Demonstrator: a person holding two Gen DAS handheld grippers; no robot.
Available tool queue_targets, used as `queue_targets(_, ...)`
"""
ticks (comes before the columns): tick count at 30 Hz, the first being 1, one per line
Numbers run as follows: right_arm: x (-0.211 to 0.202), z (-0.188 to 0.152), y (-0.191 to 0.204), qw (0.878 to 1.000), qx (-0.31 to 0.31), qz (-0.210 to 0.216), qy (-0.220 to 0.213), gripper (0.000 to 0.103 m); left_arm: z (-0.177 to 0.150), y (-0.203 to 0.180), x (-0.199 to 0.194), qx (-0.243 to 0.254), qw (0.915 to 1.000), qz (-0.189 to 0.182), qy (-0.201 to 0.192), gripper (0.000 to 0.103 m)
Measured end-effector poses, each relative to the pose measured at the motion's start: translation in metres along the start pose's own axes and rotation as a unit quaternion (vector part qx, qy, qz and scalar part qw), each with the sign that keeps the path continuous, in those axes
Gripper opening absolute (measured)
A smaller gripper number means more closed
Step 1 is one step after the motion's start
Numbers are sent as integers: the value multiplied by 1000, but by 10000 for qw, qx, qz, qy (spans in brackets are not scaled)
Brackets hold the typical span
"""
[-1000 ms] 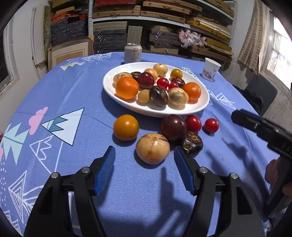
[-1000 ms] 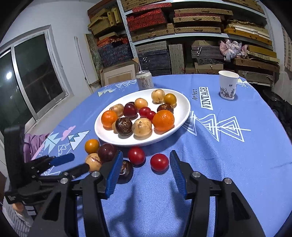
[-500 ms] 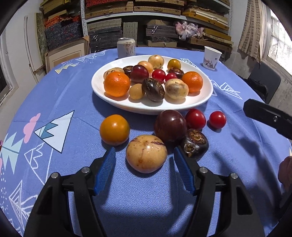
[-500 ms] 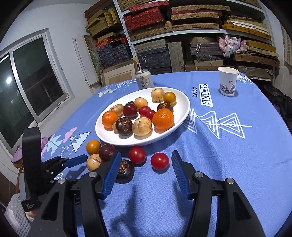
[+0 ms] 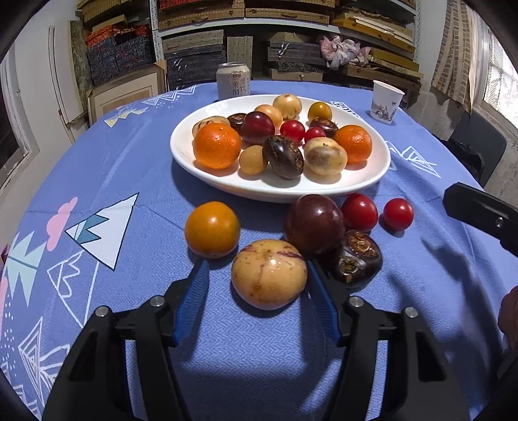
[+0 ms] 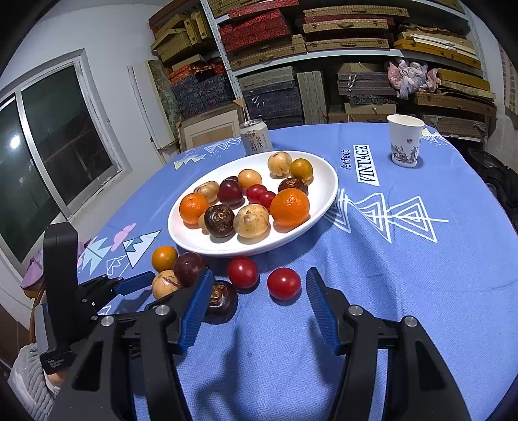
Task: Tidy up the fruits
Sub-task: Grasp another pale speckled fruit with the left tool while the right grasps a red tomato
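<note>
On the blue-clothed desk (image 5: 97,168), just before the white plate (image 5: 372,175), the left gripper (image 5: 259,281) has been closing its still-open fingers around the tan fruit (image 5: 268,273), likely to plate it.

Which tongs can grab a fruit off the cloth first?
Probably the left tongs: the yellow fruit already sits between them, which have just been closing. The right tongs have nothing between them yet.

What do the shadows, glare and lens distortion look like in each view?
Left wrist view: soft shadow below the pale fruit, a small glare spot on its skin, shelves bowed by the fisheye. Right wrist view: a lamp glare in the window, table edge curved.
</note>
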State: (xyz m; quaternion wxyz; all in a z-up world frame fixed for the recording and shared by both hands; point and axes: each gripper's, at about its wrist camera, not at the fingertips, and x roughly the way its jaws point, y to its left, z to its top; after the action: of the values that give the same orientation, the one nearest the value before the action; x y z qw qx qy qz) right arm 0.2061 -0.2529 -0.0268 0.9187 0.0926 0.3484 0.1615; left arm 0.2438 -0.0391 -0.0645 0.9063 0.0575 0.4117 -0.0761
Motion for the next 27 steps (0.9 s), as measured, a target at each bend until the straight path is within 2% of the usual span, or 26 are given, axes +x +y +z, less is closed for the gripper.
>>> queue_targets(2, 1, 0, -1, 10000, 9, 4, 14, 61, -1, -1, -1, 26, 10000, -30, -12, 46)
queue_targets(10, 3, 0, 0, 10000, -16, -7, 57, 61, -3, -1, -5, -2, 10000, -50, -60, 45)
queue_targets(14, 7, -3, 1, 9998, -89, -87, 141, 61, -5, 5, -17, -70, 9996, 17, -273, 45)
queue_targets(19, 15, -8, 6, 9981, -350, -416, 280, 61, -4, 32, -32, -615, 9970, 22, -472, 45)
queue_targets(23, 23, -11, 6, 9959, -473, -651, 404, 61, -5, 53, -37, -1019, 9936, -29, -482, 45)
queue_targets(27, 31, -16, 9, 9937, -661, -769, 472, 60, -3, 53, -40, -991, 9937, -105, -505, 45)
